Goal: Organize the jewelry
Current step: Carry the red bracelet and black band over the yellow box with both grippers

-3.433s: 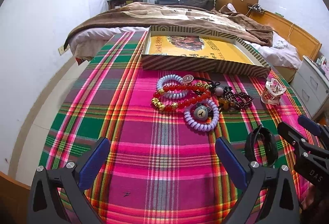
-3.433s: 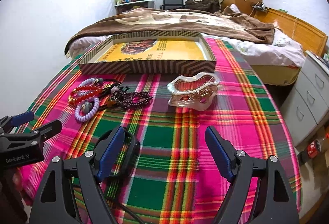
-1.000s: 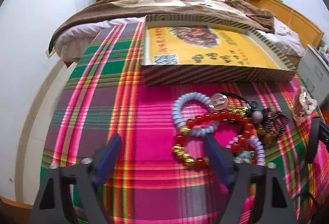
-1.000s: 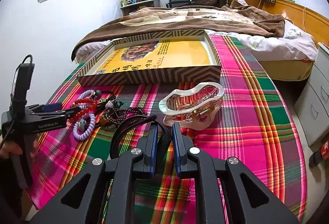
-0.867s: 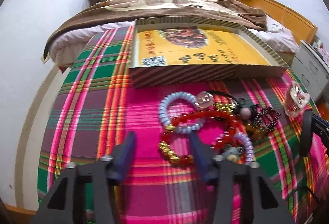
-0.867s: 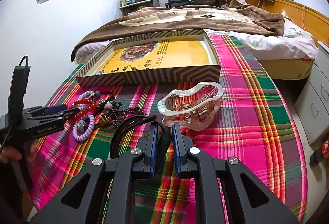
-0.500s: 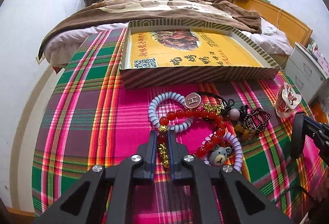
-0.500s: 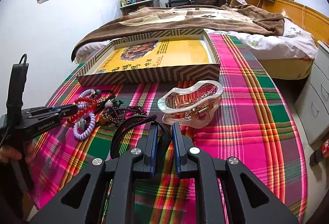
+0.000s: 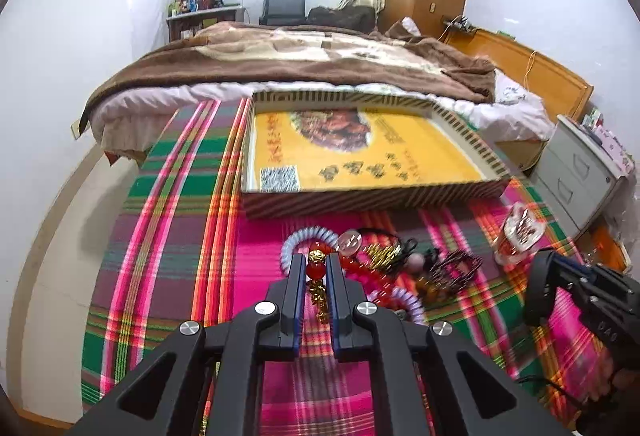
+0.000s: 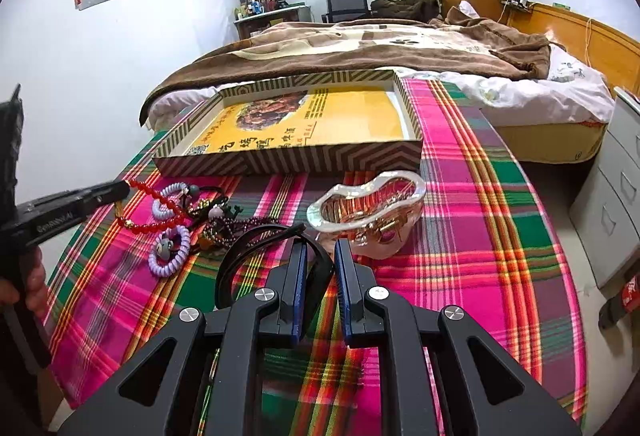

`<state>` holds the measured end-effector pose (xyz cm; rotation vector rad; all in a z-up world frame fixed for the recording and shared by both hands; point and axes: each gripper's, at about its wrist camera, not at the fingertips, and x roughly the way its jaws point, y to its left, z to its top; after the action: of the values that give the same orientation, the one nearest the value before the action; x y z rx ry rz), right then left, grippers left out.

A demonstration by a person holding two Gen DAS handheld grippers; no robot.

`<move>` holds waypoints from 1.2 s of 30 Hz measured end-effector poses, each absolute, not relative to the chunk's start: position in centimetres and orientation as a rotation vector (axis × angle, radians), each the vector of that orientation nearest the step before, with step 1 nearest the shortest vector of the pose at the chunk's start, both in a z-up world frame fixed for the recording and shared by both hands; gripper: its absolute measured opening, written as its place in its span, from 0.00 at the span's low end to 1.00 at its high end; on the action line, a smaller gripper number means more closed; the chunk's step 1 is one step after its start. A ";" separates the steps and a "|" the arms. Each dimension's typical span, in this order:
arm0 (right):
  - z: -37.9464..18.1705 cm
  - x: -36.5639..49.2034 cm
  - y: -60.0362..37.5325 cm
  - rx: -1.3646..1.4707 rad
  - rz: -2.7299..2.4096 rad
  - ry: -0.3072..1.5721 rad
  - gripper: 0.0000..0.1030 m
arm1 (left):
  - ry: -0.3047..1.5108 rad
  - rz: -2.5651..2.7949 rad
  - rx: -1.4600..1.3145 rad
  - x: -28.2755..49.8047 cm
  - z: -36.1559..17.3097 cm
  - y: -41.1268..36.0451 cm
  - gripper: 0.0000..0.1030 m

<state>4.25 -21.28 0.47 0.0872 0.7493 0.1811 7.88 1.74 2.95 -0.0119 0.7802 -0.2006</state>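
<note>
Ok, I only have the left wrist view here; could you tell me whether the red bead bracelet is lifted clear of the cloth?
Observer: Not fully. In the right wrist view the red bead bracelet hangs from the left tool, and its lower loop seems to rest on the plaid cloth.
Operator: Thank you. Is the right tool gripping anything?
Observer: Yes, the right tool is shut on a black hair hoop.
Operator: And is the glass dish empty?
Observer: No, the glass dish has gold-coloured pieces inside.
</note>
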 end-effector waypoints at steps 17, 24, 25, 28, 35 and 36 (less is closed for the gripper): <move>4.4 6.1 -21.8 0.061 0.174 0.669 0.14 | 0.675 -0.254 -0.001 8.5 7.6 0.8 0.09; 5.8 8.5 -21.7 0.023 0.177 0.672 0.14 | 0.668 -0.286 -0.004 10.7 8.9 0.7 0.09; 6.0 9.0 -21.8 0.024 0.177 0.672 0.14 | 0.670 -0.291 -0.008 11.2 9.0 0.7 0.09; 6.3 10.8 -22.3 0.029 0.174 0.680 0.14 | 0.671 -0.302 -0.002 12.5 9.3 0.4 0.09; 6.2 15.2 -23.2 0.029 0.169 0.715 0.14 | 0.665 -0.344 -0.005 16.3 9.7 -0.4 0.09; 6.1 16.3 -23.2 0.027 0.173 0.729 0.14 | 0.669 -0.352 -0.003 16.9 9.6 -0.6 0.09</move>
<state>16.26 -23.24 6.07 0.0275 0.7288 0.1727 16.95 -0.57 9.64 -0.0035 0.6688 -0.3519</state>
